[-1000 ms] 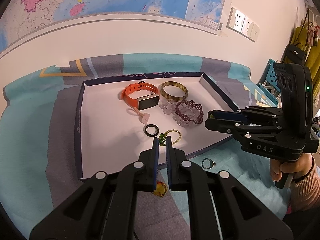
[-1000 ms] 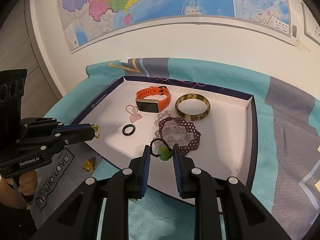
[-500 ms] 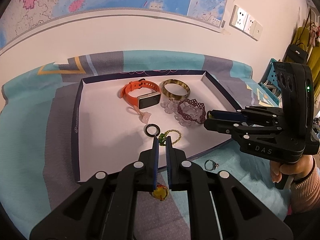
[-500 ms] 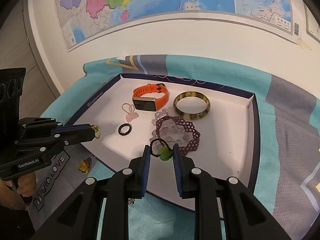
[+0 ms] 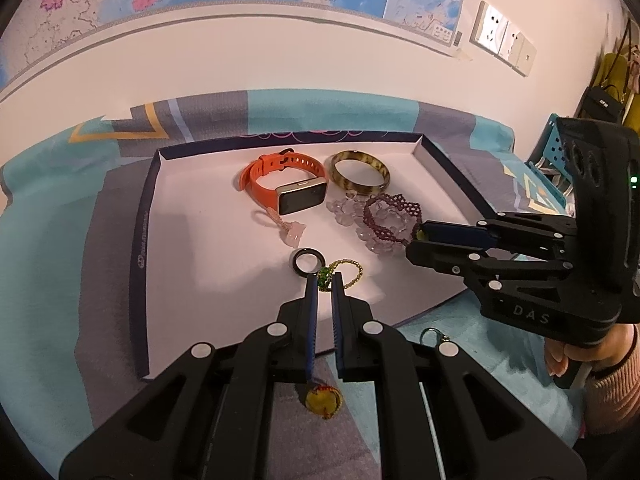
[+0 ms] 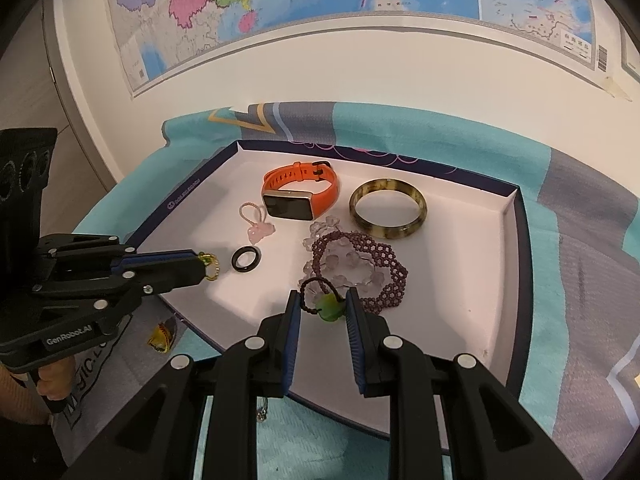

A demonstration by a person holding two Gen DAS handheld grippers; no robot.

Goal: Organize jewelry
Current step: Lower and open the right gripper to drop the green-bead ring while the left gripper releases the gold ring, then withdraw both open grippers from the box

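A: While both grippers hover over the tray (image 5: 144, 240), what does each one have?

B: The left gripper (image 5: 325, 280) is pinched together on a gold bead chain (image 5: 348, 274) with a green bead, just right of the black ring (image 5: 307, 262) on the tray floor. The right gripper (image 6: 320, 306) is clamped on a green pendant (image 6: 330, 307), whose dark cord loop (image 6: 310, 294) curls out to the left of its tips.

A: Where's that pendant?

B: Near edge of the tray, right beside the purple bracelet (image 6: 376, 264), which lies on a clear bead strand (image 6: 324, 230). Whether it touches the floor is hard to tell.

A: What else is in the tray?

B: An orange watch (image 6: 298, 194) at the far middle, a brown bangle (image 6: 388, 208) to its right, and a pink charm (image 6: 256, 226) on a loop to its near left.

A: Anything outside it?

B: A yellow-red trinket (image 5: 323, 400) and a small ring (image 5: 432, 334) lie on the cloth (image 5: 48, 280) near the tray's front edge.
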